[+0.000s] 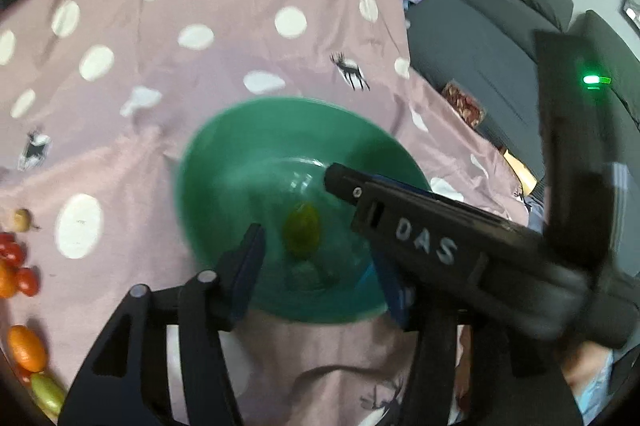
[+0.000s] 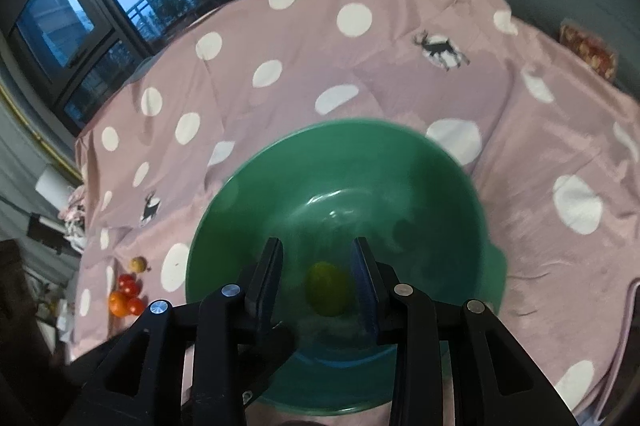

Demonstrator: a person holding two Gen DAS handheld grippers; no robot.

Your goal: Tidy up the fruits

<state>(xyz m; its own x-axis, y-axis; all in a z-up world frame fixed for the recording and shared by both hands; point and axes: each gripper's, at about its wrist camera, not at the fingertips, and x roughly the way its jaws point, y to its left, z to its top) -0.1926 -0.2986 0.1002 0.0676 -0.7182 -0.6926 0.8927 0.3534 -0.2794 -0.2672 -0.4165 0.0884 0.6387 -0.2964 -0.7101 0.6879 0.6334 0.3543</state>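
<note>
A green bowl (image 1: 224, 162) stands on the pink dotted cloth and also shows in the right wrist view (image 2: 256, 194). One yellow-green fruit (image 1: 301, 231) lies in its bottom, blurred, and shows in the right wrist view (image 2: 329, 289) too. My left gripper (image 1: 320, 266) is open over the bowl, empty. My right gripper (image 2: 318, 282) is open above the fruit, which sits free between its fingers. The right gripper's body (image 1: 440, 226) crosses the left wrist view over the bowl's right side.
Loose fruits lie on the cloth at the left: red tomatoes (image 1: 18, 266), an orange fruit (image 1: 27, 348), a green one (image 1: 48, 392), a pale one (image 1: 22, 219); the same pile shows in the right wrist view (image 2: 126, 292). A grey sofa (image 1: 500, 26) stands at right.
</note>
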